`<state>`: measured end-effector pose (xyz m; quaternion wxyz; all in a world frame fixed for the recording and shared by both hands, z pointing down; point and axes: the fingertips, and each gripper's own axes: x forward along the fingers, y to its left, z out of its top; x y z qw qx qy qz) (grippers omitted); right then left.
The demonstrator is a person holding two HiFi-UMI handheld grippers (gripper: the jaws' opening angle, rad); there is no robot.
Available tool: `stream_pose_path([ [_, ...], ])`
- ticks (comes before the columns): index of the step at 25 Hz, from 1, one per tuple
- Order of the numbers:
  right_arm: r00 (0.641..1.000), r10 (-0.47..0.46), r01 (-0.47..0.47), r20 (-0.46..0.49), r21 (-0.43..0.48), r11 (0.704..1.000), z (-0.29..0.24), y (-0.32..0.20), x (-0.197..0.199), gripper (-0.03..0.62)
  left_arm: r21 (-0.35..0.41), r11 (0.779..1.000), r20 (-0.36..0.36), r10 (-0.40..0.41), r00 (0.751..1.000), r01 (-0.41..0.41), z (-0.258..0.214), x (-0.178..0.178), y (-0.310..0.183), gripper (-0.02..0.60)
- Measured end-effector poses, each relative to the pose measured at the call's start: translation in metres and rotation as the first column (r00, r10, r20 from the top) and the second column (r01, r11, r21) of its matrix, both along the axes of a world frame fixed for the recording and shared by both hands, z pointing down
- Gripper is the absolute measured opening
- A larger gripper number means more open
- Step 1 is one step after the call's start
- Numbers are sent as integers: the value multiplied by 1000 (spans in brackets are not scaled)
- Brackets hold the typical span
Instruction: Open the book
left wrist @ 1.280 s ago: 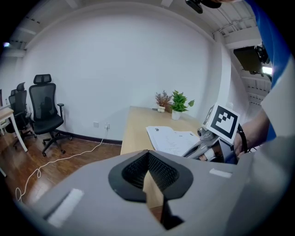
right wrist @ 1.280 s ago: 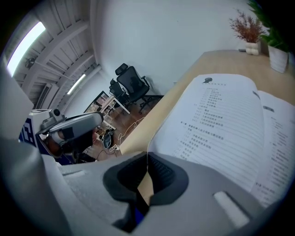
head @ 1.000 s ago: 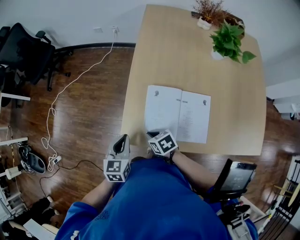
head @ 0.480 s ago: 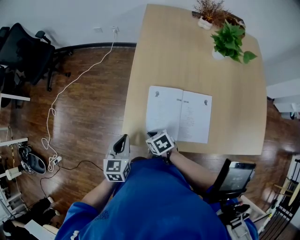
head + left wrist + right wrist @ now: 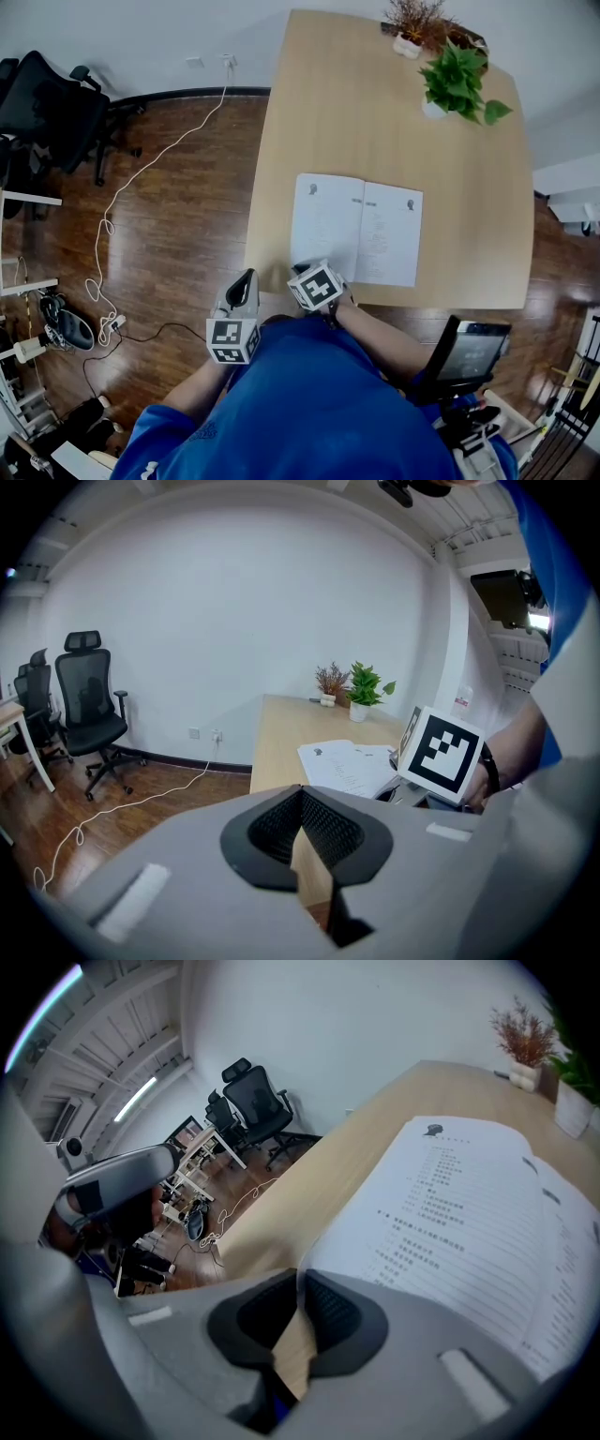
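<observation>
left hand-held gripper closed | right hand-held gripper closed | book open near table edge

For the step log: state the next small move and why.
The book already lies open, flat on the table. The right gripper and left gripper both have their jaws together, with nothing between them. So probably just draw the right gripper back from the book's near corner; the opening seems done.
</observation>
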<state>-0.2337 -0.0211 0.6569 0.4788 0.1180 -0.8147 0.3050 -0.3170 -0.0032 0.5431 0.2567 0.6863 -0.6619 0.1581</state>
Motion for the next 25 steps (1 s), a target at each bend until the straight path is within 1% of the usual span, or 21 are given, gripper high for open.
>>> stream_pose_path([
  [11,1000,19,-19,9,-3,1000,3,-1,0,38,7,1000,14,15,1000,-15,1,1,-2,6],
  [18,1000,20,-20,15,-10,1000,2,-1,-1,69,12,1000,4,18,1000,-18,-3,4,-6,6],
  [25,999,38,-38,32,-25,999,-3,-3,1,75,16,1000,1,26,1000,-26,-2,6,-8,6],
])
